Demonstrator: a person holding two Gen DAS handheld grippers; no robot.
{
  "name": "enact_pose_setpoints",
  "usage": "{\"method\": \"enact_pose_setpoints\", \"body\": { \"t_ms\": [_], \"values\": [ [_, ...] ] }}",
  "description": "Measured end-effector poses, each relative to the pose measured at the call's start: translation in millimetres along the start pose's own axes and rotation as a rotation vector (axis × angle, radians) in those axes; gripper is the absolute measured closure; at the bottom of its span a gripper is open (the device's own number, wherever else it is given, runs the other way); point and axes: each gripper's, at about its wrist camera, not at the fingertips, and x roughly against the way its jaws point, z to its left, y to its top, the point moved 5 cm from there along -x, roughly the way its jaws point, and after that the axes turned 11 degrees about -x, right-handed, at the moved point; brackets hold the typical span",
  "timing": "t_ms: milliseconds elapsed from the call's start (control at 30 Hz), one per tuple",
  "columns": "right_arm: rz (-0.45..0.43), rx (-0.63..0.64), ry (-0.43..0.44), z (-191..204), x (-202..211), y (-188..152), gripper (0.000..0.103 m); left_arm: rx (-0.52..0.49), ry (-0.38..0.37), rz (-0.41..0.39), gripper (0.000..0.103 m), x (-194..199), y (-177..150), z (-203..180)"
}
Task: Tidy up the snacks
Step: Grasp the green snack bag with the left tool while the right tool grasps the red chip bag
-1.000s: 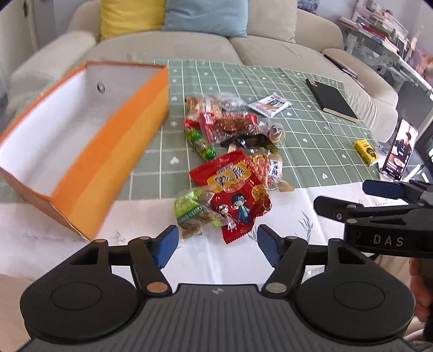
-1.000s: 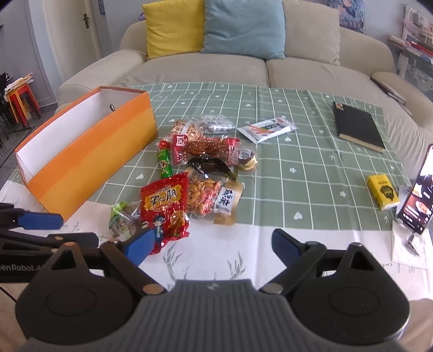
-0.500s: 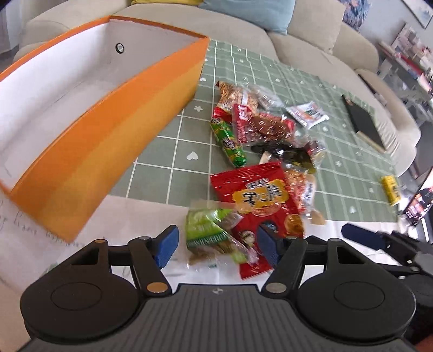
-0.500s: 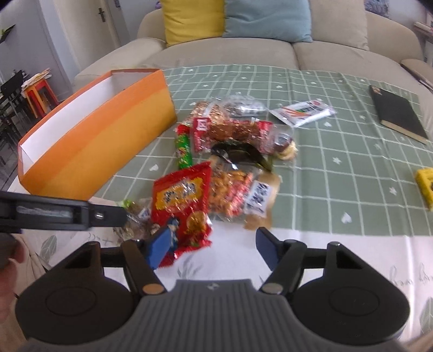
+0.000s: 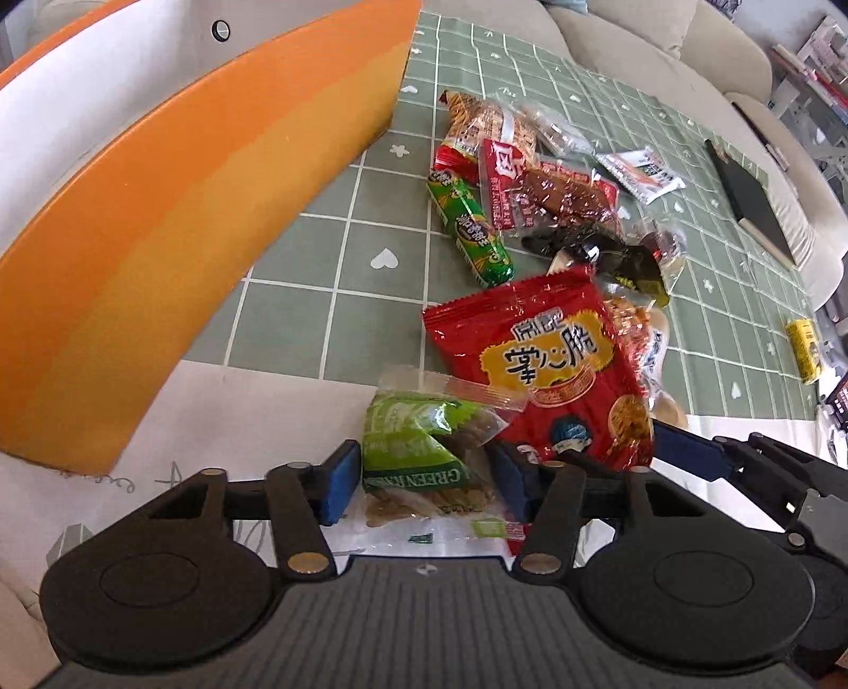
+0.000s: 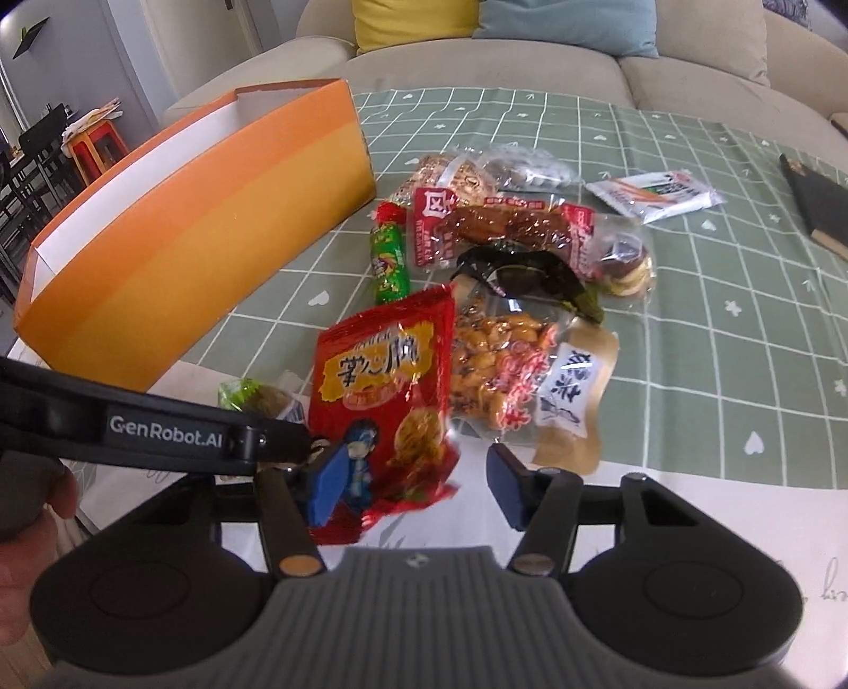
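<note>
Beside the long orange cardboard box (image 5: pixel 175 222), the left gripper (image 5: pixel 424 479) straddles a crinkly green-and-clear snack packet (image 5: pixel 424 450), its closing jaws not yet visibly pressing. The right gripper (image 6: pixel 413 485), also closing, brackets the lower end of a glossy red crisp bag (image 6: pixel 387 387) farther from that box, unclamped.

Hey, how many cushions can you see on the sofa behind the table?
2. A yellow cushion leans against the back of the sofa, and a blue cushion sits beside it, to its right in the picture. Others may be out of frame.
</note>
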Motion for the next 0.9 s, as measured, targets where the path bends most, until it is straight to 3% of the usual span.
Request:
{"method": "enact_pose_setpoints", "body": {
  "t_ms": [233, 400, 467, 900],
  "values": [
    [0.004, -0.006, 0.025, 2.6, -9.6, 2.0, 0.048, 0.000, 0.019, -0.002, 0.051, -2.1, 2.0, 1.5],
    [-0.004, 0.011, 0.053, 8.0, -10.1, 1.3, 0.058, -0.018, 0.037, -0.009, 0.054, -1.3, 2.5, -0.2],
    [-0.007, 0.024, 0.064, 11.0, -7.1, 0.3, 0.074, -0.017, 0.049, -0.011, 0.054, -0.5, 2.0, -0.2],
    [-0.087, 0.080, 0.059, 22.2, 23.0, 5.8, 0.081, 0.001, 0.045, -0.065, 0.056, 21.9, -0.5, 3.5]
  ]
}}
